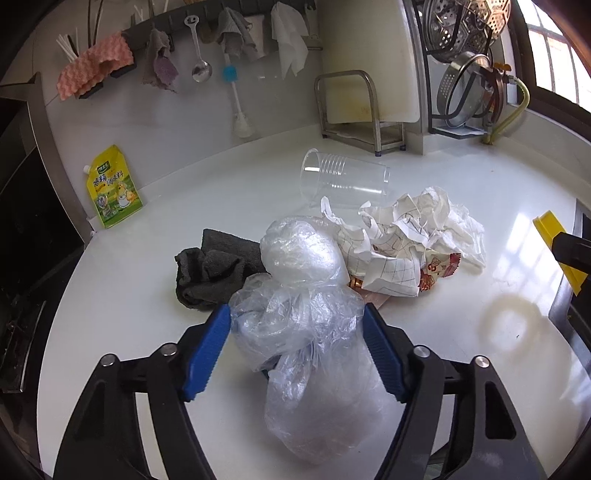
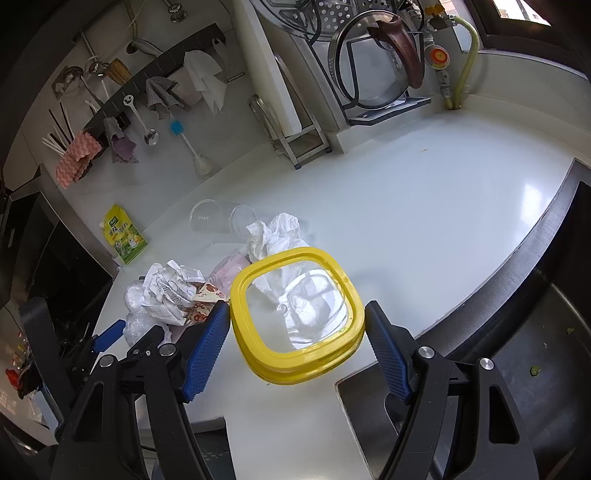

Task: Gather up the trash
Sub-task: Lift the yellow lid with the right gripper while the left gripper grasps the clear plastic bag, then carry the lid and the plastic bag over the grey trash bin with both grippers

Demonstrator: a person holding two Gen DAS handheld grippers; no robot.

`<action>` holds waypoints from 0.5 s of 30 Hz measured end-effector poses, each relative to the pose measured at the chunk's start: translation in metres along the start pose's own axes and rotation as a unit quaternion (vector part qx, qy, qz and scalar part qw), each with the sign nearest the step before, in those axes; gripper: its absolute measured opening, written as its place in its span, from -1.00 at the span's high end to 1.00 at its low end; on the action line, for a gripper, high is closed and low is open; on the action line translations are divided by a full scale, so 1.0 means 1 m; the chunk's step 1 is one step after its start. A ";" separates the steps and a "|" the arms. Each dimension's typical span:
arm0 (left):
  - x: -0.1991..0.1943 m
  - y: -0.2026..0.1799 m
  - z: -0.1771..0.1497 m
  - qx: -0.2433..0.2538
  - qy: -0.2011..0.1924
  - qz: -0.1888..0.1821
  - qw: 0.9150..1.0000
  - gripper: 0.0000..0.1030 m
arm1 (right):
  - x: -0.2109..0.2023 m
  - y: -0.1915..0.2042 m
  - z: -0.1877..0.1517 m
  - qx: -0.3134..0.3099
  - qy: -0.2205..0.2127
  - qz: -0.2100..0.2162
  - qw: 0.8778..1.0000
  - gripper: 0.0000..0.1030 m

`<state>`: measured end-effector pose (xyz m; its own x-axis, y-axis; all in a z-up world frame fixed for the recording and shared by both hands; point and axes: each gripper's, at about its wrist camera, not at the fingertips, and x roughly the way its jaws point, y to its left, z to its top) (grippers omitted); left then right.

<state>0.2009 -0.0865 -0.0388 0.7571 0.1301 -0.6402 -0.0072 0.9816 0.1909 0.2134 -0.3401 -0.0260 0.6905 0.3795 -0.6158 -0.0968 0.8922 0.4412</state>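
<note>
Counter (image 2: pixel 424 206) right of crumpled paper (image 1: pixel 402 236) open; sink (image 2: pixel 517 369) beyond.

left tongs (image 1: pixel 297 347) clamp a crumpled plastic bag (image 1: pixel 306 317) (clear) beside a dark cloth (image 1: pixel 210 273).

A white countertop (image 2: pixel 424 206) runs back to a pale wall, where a dark rail (image 1: pixel 173 26) carries hanging cloths and a ladle (image 1: pixel 199 55). At the counter's far right corner stands a metal rack (image 2: pixel 384 92) of pot lids — beside it a window (image 1: pixel 561 62) admits daylight. A steel sink (image 2: pixel 517 369) borders the near right edge.
</note>
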 end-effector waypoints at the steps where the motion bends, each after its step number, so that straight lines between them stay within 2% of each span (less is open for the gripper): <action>1: 0.002 0.000 0.000 -0.002 0.005 -0.003 1.000 -0.15 | 0.000 0.000 0.000 0.000 0.000 0.000 1.000 -0.39; 5: 0.000 0.006 -0.002 -0.011 0.006 -0.013 1.000 0.27 | 0.000 0.001 0.000 0.000 0.002 0.001 1.000 -0.39; 8: -0.005 0.013 0.000 -0.026 0.001 -0.022 0.999 0.36 | 0.001 0.000 0.000 0.000 0.003 0.002 1.000 -0.39; 15: -0.026 0.037 0.009 -0.051 -0.023 -0.028 0.998 0.36 | 0.001 0.001 0.000 -0.002 0.006 0.001 1.000 -0.39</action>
<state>0.1868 -0.0548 -0.0087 0.7874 0.0709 -0.6124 -0.0297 0.9966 0.0771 0.2142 -0.3391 -0.0260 0.6819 0.3844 -0.6223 -0.1014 0.8922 0.4401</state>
